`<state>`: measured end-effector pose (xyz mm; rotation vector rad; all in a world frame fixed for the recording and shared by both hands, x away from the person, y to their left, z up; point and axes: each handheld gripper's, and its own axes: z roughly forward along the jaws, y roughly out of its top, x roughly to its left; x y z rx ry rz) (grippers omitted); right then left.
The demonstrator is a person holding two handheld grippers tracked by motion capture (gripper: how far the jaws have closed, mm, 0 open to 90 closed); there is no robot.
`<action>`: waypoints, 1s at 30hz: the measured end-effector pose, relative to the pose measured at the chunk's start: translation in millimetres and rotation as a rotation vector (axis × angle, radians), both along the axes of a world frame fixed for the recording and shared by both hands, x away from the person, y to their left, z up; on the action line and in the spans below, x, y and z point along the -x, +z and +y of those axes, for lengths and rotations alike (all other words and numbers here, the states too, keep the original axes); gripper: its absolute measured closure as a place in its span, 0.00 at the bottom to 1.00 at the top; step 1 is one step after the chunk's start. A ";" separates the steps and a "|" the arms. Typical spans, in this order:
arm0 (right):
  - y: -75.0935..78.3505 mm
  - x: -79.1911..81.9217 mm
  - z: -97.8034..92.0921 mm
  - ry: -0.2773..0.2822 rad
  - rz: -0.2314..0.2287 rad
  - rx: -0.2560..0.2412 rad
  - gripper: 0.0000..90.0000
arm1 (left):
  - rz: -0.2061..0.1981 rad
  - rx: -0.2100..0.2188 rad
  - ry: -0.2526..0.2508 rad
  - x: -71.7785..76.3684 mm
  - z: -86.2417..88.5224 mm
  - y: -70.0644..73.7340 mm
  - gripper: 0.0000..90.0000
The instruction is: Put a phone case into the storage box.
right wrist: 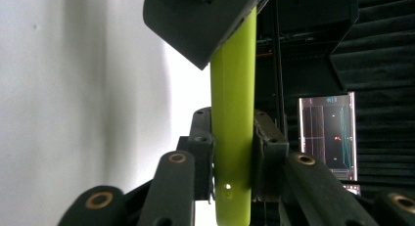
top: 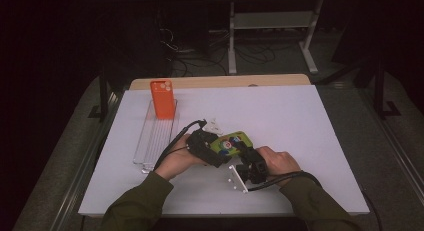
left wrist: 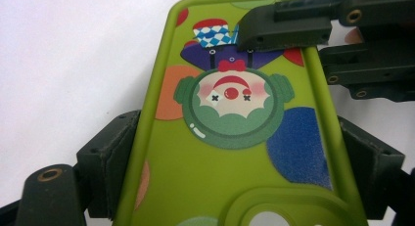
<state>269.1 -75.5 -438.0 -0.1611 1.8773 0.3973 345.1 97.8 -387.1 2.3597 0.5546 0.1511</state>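
Hands meet near the middle of the white table [top: 300, 121] in the high view, each one holding a black gripper. Between the left gripper [top: 209, 147] and the right gripper [top: 247, 158] lies a green phone case [top: 231, 142], printed side up, with the left tool at its near-left end and the right tool at its opposite end. Beyond the left gripper and off to its left, an orange phone case [top: 162, 98] stands upright at the far end of a clear ribbed tray [top: 150, 141], well apart from both tools.

Left gripper view: its two black jaws sit on either long edge of the green phone case [left wrist: 220, 157], pressed against the sides, so this claw is pinching the case across its width. A clown print faces the camera, and the camera cutout lies nearest the lens. At the far end of the case, the right gripper [left wrist: 286, 25] reaches in from the upper right, one jaw lying over the print.

Right gripper view: the green phone case [right wrist: 234, 113] shows edge-on, upright between the jaws, which are closed on its two faces. Past it, a jaw of the left gripper [right wrist: 200, 20] sits against the case's far part.
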 end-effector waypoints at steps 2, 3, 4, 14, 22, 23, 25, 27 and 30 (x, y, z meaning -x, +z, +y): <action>-1.0 0.4 0.5 -0.001 -0.008 0.010 0.84 | 0.003 0.006 0.005 0.4 -0.5 -0.4 0.17; -1.5 0.7 0.8 0.000 -0.012 0.017 0.84 | 0.006 0.017 0.017 1.1 -1.3 -1.3 0.17; -2.1 1.2 1.1 -0.002 -0.016 0.021 0.84 | 0.008 0.013 0.017 1.1 -1.2 -1.3 0.17; -0.3 2.7 0.7 0.007 -0.041 0.007 0.85 | -0.018 0.057 -0.015 0.9 3.5 0.4 0.15; 1.5 -0.8 -1.9 -0.016 -0.017 0.001 0.85 | -0.018 0.131 0.004 -2.9 15.9 10.0 0.00; 2.3 -1.5 -2.5 -0.025 0.009 -0.027 0.85 | -0.023 0.135 0.004 -3.4 18.3 11.5 0.00; 3.9 -3.3 -4.5 -0.046 0.041 -0.061 0.85 | -0.030 0.160 0.018 -3.8 22.1 13.9 0.00; 6.7 -4.8 -7.3 -0.066 0.079 -0.096 0.85 | -0.035 0.170 0.020 -4.4 25.8 15.5 0.00; 10.6 -8.5 -10.9 -0.073 0.115 -0.128 0.85 | -0.039 0.178 0.025 -4.5 29.5 17.0 0.00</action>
